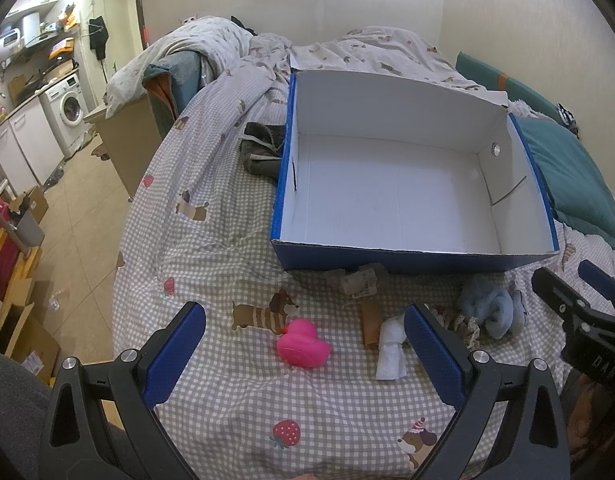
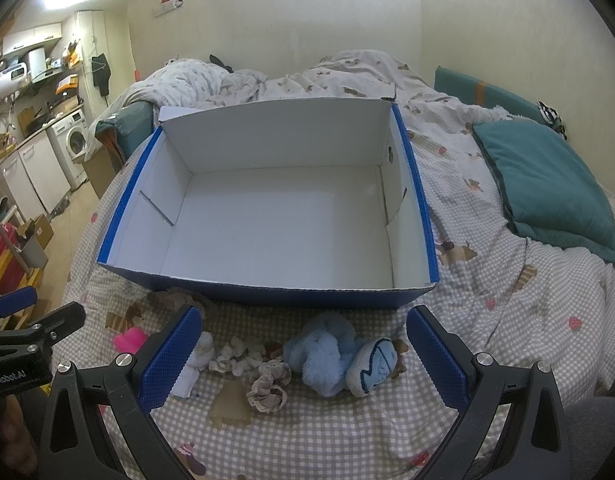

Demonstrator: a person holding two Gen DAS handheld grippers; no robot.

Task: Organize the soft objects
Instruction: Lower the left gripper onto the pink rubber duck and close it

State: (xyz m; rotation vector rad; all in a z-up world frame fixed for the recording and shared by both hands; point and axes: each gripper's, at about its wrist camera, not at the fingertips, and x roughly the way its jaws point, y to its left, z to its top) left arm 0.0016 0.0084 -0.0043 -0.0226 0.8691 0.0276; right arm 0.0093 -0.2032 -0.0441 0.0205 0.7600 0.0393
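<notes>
Blue cardboard box (image 2: 267, 292) with a white interior is set on the checked bedspread (image 1: 235, 412); nothing is seen inside it, so sorting is judged not yet started.

Soft items are strewn along the near side of the box, all outside it:
- pink rubber duck (image 1: 303, 345), left end of the row
- white rolled cloth (image 1: 390, 354), just right of the duck
- brown folded piece (image 1: 370, 322), touching the white roll
- frilly beige scrunchies (image 2: 267, 390), mid row
- light blue fluffy bundle (image 2: 319, 354), right of the scrunchies
- white-and-blue plush piece (image 2: 373, 364), touching the blue bundle
- dark garment (image 1: 263, 148), lying against the far left wall of the box

Left gripper (image 1: 305, 354) is held spread wide over the duck and white roll, nothing pinched. Right gripper (image 2: 303, 354) is likewise spread wide, with the blue bundle and scrunchies framed between its fingers, nothing held.

Risks from here:
- Items are touching or overlapping. A close on the blue bundle is likely to drag the plush piece or a scrunchie along, or only a loose fold gets caught and the item is dropped short of the box.
- Bedspread is soft and wrinkled. A low approach could get the cover pinched with the item.
- Both grippers are working close together. A clash is possible if the same middle items are targeted.
- Near box wall could be clipped on transfer and the light box shoved away.
</notes>
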